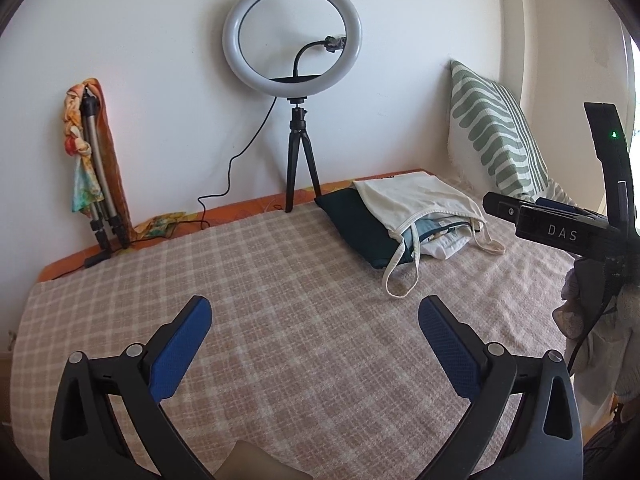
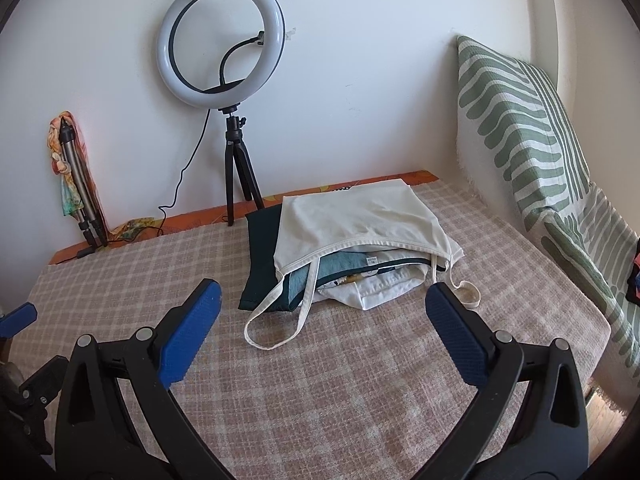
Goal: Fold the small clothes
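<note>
I count two hand-held grippers, left hand-held gripper (image 1: pixel 315 322) and right hand-held gripper (image 2: pixel 323 308), each with two blue-padded fingers. I count one cream cloth tote bag (image 2: pixel 352 220), one dark green folded cloth (image 2: pixel 260 256) beneath it, one white ring light on a black tripod (image 2: pixel 222 42), one folded grey tripod wrapped in colourful fabric (image 2: pixel 74 180) and one green-and-white patterned cushion (image 2: pixel 516 120).
</note>
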Motion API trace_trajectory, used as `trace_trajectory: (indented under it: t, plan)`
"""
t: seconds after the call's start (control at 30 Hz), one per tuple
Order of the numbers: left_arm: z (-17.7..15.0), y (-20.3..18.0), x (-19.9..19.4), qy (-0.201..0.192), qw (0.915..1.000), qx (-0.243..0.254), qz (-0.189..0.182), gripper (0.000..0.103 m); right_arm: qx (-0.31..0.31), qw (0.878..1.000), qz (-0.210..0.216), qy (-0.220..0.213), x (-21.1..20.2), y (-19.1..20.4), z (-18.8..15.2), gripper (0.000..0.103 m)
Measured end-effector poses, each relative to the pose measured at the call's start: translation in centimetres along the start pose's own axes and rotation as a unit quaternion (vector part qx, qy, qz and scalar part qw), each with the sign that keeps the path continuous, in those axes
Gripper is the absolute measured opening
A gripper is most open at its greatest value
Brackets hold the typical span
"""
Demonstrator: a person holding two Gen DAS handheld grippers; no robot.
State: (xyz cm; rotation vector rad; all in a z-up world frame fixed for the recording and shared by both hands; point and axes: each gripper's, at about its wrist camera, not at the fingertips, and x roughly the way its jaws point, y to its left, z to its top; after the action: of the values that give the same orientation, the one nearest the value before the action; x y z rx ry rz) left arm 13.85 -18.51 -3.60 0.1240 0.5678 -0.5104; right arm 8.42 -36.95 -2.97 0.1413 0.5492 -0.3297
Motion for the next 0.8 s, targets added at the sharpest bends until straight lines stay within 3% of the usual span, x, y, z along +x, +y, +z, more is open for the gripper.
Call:
trace_trajectory:
  t: [0.8]
  plan:
    - [0.25, 0.29, -0.54, 0.006, 0.9998, -0.019, 0.008, 0.103, 0.007, 1.000, 0.010, 0.002, 0.53, 0.40, 0.06, 0.103]
